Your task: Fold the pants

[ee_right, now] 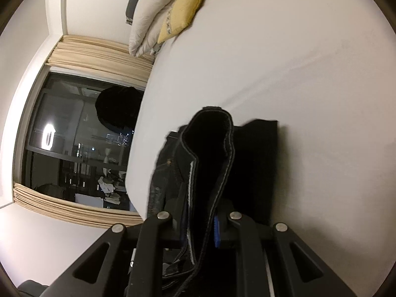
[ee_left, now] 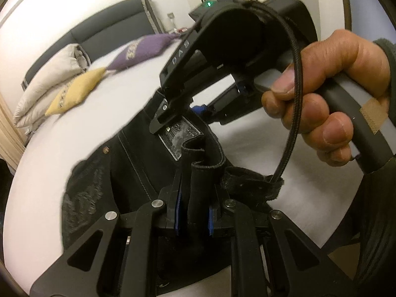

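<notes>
Black pants [ee_left: 138, 153] with pale stitching and a grey waist label [ee_left: 177, 137] lie bunched on the white bed [ee_left: 44, 148]. In the left wrist view, my left gripper [ee_left: 195, 195] is shut on a folded strip of the waistband. My right gripper [ee_left: 184, 117] is just beyond it, held by a hand [ee_left: 321, 99], its fingers down at the waistband beside the label. In the right wrist view, my right gripper [ee_right: 200, 222] is shut on a looped fold of the pants [ee_right: 210, 148], which rises between its blue pads [ee_right: 216, 232].
A yellow pillow [ee_left: 76, 91], a purple pillow [ee_left: 146, 49] and white pillows [ee_left: 49, 81] lie at the dark headboard [ee_left: 104, 24]. The bed's edge [ee_right: 138, 148] borders a dark window [ee_right: 74, 136] with beige curtains. White sheet [ee_right: 297, 74] stretches beyond the pants.
</notes>
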Available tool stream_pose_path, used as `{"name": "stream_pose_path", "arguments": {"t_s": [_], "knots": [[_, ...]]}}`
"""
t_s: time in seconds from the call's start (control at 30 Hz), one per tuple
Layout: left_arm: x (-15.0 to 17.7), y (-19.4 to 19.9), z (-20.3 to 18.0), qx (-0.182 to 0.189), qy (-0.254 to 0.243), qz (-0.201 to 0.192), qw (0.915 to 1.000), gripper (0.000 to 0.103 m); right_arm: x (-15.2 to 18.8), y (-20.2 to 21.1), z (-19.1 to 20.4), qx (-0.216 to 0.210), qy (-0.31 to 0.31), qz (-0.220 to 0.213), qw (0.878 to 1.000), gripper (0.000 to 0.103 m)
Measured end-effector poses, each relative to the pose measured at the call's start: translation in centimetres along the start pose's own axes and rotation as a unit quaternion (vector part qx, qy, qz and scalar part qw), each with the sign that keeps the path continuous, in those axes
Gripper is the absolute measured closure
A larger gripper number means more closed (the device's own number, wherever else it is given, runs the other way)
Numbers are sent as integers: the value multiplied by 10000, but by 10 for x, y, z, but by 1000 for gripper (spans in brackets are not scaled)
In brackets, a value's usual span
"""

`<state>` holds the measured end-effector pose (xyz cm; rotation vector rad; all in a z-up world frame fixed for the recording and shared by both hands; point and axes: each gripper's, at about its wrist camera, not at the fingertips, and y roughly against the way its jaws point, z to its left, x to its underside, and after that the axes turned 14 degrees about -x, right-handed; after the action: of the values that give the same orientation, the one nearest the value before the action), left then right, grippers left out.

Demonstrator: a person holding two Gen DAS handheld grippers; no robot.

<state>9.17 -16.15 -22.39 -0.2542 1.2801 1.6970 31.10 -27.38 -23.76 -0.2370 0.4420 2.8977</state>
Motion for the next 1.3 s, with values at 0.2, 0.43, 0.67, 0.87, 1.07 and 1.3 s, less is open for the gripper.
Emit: {"name": "stream_pose_path", "arguments": {"t_s": [0.2,0.43,0.67,0.87,1.07,1.3], "knots": [[2,-18,-14,175,-113,118,9997,75,1,3,-26,-48,-530,-181,9984,78],[5,29,49,619,672,-148,9957,35,-5,61,11,549,-241,-1040,9928,43],[30,-16,151,448,1932,183,9800,34,47,21,65,-1083,288,-354,9931,43],[66,-81,161,503,1990,811,9753,35,100,-4,-14,-620,-605,-306,9958,103],[58,-56,182,503,2185,437,9736,34,85,22,9,-503,-363,-460,9970,91],[50,-74,212,30,2386,334,9705,34,1,-27,70,-757,390,-441,9954,46]]}}
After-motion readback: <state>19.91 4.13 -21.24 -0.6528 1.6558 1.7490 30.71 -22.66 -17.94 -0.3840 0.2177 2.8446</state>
